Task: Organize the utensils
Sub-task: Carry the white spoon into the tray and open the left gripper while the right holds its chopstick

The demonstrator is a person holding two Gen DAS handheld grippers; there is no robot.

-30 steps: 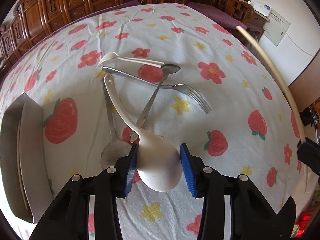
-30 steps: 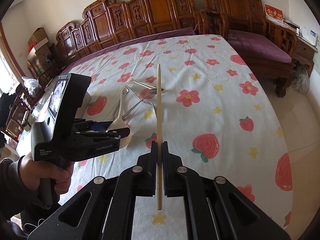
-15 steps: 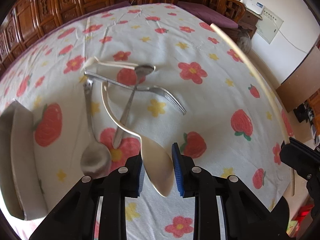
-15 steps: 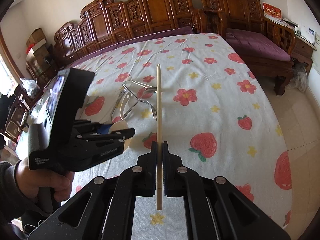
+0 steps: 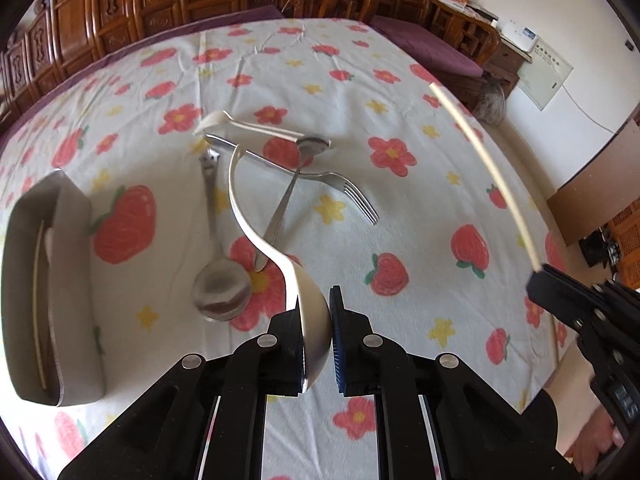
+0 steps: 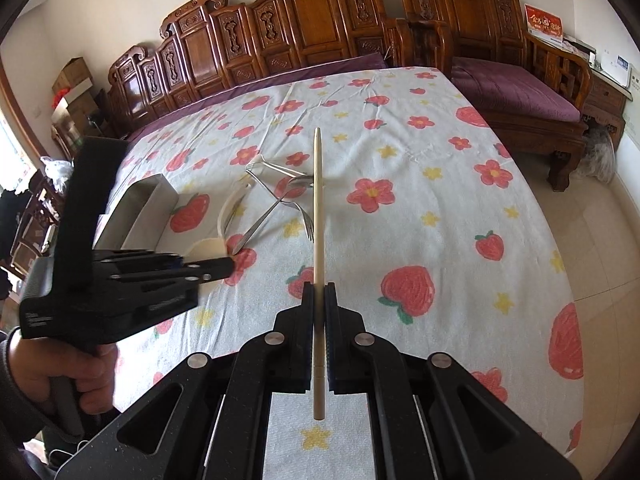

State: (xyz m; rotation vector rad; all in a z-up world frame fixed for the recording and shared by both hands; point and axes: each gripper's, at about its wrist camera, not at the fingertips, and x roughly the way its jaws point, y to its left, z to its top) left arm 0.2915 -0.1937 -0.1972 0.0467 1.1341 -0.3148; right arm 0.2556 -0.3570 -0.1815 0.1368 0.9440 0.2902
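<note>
The left claw [image 5: 316, 320] is clamping the white ceramic spoon [image 5: 280, 256] (jaws just closing); the right claw [image 6: 319, 304] is gripping a chopstick [image 6: 318, 216].

Left wrist cam rides above the left gripper [image 5: 314, 312], angled steeply down and close over the floral tablecloth [image 5: 400, 80], facing the carved wooden bench [image 5: 120, 0] at the far edge. Right wrist cam sits behind the right gripper [image 6: 319, 292], tilted down less steeply and further back, so more room shows, including the same bench [image 6: 312, 20]. Shared: the utensil pile [image 5: 280, 168] [image 6: 276, 196], metal tray [image 5: 72, 280] [image 6: 140, 208], and each cam catches the other gripper at its frame edge.
</note>
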